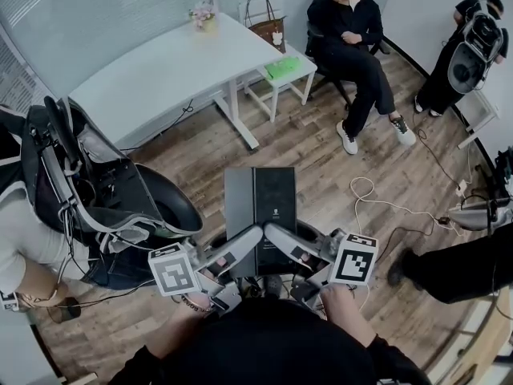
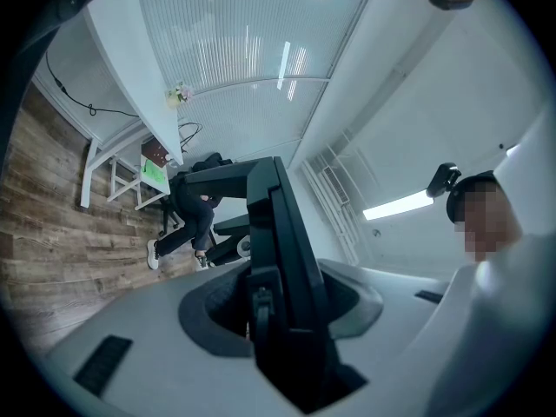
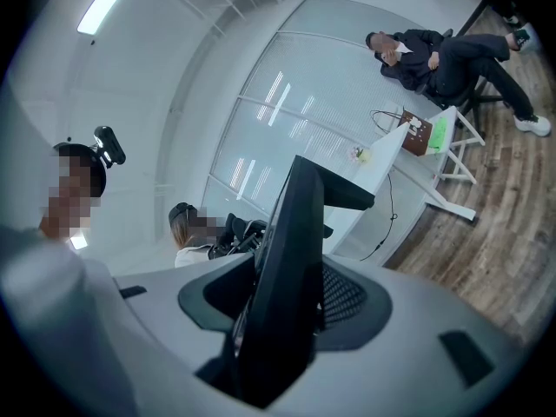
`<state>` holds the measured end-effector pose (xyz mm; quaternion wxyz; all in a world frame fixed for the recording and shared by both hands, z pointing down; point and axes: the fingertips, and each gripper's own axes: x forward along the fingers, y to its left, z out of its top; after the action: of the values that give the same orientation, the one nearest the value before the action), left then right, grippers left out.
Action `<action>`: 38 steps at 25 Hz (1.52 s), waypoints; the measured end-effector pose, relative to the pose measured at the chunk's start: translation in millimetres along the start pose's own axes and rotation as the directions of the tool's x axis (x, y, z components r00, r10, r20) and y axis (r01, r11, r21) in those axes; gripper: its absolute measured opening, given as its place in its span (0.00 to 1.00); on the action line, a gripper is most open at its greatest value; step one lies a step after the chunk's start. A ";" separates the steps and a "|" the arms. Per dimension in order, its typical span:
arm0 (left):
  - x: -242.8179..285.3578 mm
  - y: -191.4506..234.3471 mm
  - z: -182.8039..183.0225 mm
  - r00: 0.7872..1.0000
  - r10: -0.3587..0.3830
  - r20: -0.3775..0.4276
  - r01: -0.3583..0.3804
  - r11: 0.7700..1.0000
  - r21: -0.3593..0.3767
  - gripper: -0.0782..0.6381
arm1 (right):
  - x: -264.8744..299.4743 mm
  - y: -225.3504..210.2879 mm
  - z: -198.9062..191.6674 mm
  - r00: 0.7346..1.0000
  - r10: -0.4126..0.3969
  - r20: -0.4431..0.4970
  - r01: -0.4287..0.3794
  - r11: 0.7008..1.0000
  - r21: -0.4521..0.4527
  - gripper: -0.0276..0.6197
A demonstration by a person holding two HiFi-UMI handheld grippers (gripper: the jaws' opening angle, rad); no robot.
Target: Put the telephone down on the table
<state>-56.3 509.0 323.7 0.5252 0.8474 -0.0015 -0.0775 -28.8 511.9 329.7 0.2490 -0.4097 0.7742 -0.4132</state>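
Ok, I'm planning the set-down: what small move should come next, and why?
Probably carry the telephone forward toward the white table, both grips kept: the left gripper and right gripper clamp it from either side over the wood floor, and the table stands well ahead.

White table (image 1: 172,74) on wood-plank floor (image 1: 321,159); frosted ribbed wall (image 1: 96,14) behind it, small side table (image 1: 303,61) just beside its right end.
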 end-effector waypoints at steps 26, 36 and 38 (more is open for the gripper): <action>17.4 -4.5 2.7 0.999 -0.052 -0.010 0.052 0.997 0.048 0.37 | -7.1 1.0 18.1 0.999 0.019 0.028 -0.017 0.997 -0.069 0.36; 27.5 -5.4 3.5 0.996 -0.077 0.038 0.073 0.994 0.085 0.37 | -11.1 -0.4 28.5 0.999 0.050 -0.004 -0.050 0.992 -0.117 0.36; 28.5 -3.5 1.7 0.995 -0.075 0.059 0.069 0.994 0.089 0.37 | -12.2 -2.8 28.4 0.998 0.058 -0.025 -0.060 0.991 -0.123 0.36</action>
<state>-28.6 506.6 316.1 0.4844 0.8661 0.0094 -0.1228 -0.5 508.9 317.5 0.2269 -0.3967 0.8127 -0.3614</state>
